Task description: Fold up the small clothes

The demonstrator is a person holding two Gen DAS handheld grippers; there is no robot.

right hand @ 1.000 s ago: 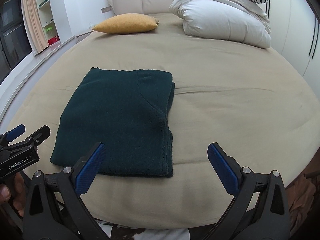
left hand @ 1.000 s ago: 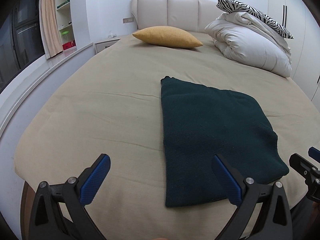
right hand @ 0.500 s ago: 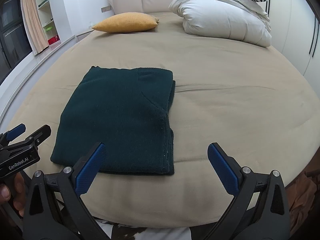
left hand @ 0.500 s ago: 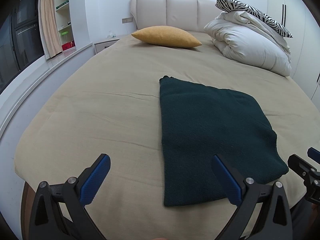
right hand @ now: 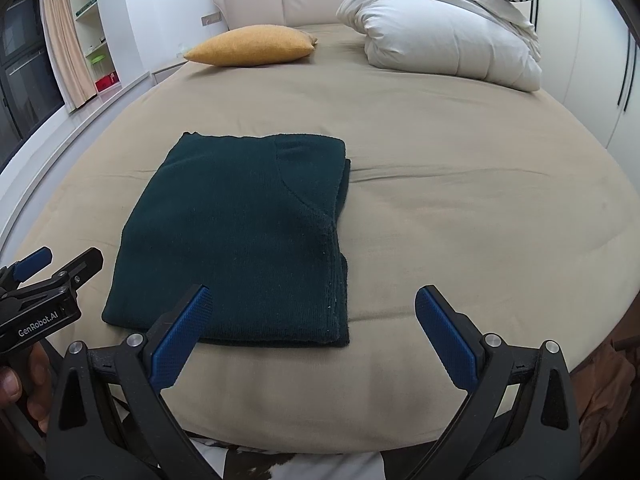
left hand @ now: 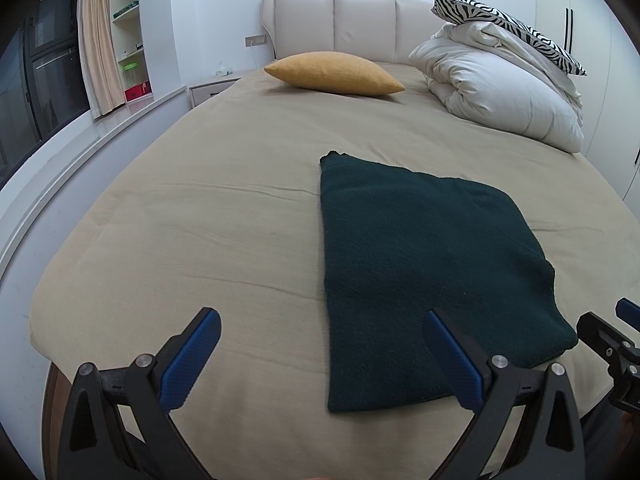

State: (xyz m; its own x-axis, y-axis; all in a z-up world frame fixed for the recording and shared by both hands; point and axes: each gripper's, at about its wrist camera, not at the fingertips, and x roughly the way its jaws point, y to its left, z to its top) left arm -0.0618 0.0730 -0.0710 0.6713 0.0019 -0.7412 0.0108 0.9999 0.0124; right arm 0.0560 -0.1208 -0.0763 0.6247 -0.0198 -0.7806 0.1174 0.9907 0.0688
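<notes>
Folded green sweater (right hand: 240,236) flat on bed (right hand: 460,200), just ahead of left gripper (left hand: 320,354) and right gripper (right hand: 314,334); both wide open, empty.

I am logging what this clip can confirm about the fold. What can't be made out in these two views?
- Underside and inner layers of the dark green garment: hidden by its own top layer, both views.
- Garment type: no sleeves or label show.
- Right gripper: cut off by the left wrist view's right edge.
- Shelf items: too small, left wrist view.
- Bed foot below the edge: blocked by the left gripper fingers.
</notes>
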